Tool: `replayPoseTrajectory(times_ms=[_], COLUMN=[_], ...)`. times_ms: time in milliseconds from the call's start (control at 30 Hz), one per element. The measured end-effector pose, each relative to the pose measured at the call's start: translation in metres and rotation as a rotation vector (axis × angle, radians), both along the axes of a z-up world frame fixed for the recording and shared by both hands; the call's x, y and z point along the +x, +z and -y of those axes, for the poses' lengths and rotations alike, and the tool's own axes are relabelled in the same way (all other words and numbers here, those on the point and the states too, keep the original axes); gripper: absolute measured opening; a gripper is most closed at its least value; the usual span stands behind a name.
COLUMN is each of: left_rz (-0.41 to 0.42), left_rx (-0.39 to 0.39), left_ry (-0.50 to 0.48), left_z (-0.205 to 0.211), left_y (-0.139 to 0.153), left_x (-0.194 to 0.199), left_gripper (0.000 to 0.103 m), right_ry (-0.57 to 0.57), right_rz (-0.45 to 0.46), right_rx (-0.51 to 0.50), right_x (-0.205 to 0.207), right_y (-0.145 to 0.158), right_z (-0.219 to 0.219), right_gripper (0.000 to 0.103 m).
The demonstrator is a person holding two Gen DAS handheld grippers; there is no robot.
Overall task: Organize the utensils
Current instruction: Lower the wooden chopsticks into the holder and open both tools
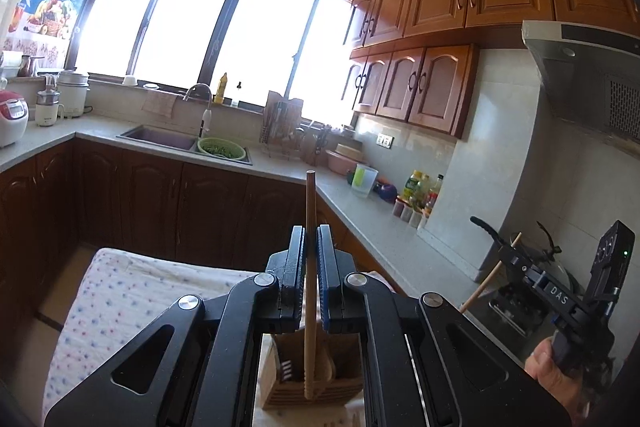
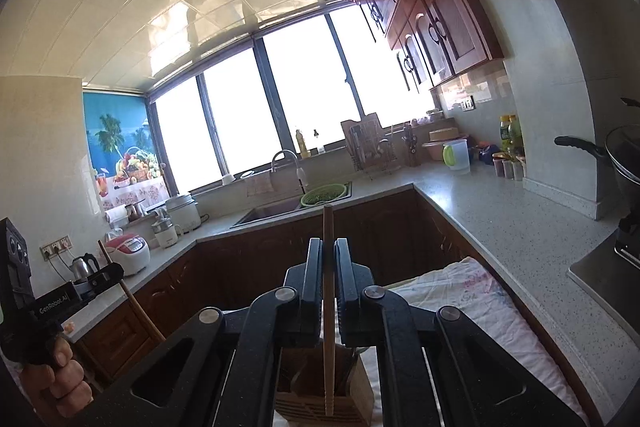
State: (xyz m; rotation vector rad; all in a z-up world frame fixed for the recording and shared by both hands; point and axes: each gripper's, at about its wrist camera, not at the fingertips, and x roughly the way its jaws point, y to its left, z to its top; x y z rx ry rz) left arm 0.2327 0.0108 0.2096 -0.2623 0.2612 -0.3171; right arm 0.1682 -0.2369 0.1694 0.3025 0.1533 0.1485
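Both pairs of jaws are clenched, each on a thin wooden stick. Your left gripper [image 1: 311,239] pinches a chopstick [image 1: 310,267] that stands nearly upright at the centre of the left wrist view, its top rising above the fingertips and its lower end hanging over the wooden utensil holder [image 1: 312,383] at the bottom centre. Your right gripper [image 2: 328,251] grasps a second chopstick [image 2: 328,303] in the same upright manner, with its lower end over the same holder [image 2: 324,403] at the bottom centre of the right wrist view. That holder sits on a dotted white cloth [image 1: 132,299], lower left of the left view. Dark utensils show inside the holder; their kind cannot be told. Your right hand [image 1: 556,375] appears at the lower right edge of the left view; your left hand [image 2: 60,379] at the lower left of the right view. A grey speckled countertop [image 2: 520,227] runs along the right side.
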Motion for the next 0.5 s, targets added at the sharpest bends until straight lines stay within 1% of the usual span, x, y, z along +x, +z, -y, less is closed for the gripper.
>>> replayPoseTrajectory(times_ms=[100, 233, 367, 500], left_rz=[-0.013, -0.027, -0.042, -0.071], left_rx=[-0.026, -0.037, -0.033, -0.005], left_ry=[0.023, 0.043, 0.045, 0.052], left_z=[0.005, 0.011, 0.017, 0.022], left_y=[-0.008, -0.028, -0.053, -0.075], left_x=[0.02, 0.039, 0.046, 0.049], left_gripper=[0.005, 0.005, 0.005, 0.005], right_ry=[-0.009, -0.015, -0.006, -0.001], right_rz=[0.0, -0.02, -0.045, -0.076], right_rx=[0.011, 0.016, 0.019, 0.021], right_x=[0.017, 0.037, 0.049, 0.057], right_y=[-0.002, -0.015, -0.035, -0.055], right_z=[0.001, -0.002, -0.005, -0.006], right_gripper=[0.006, 0.006, 0.006, 0.006])
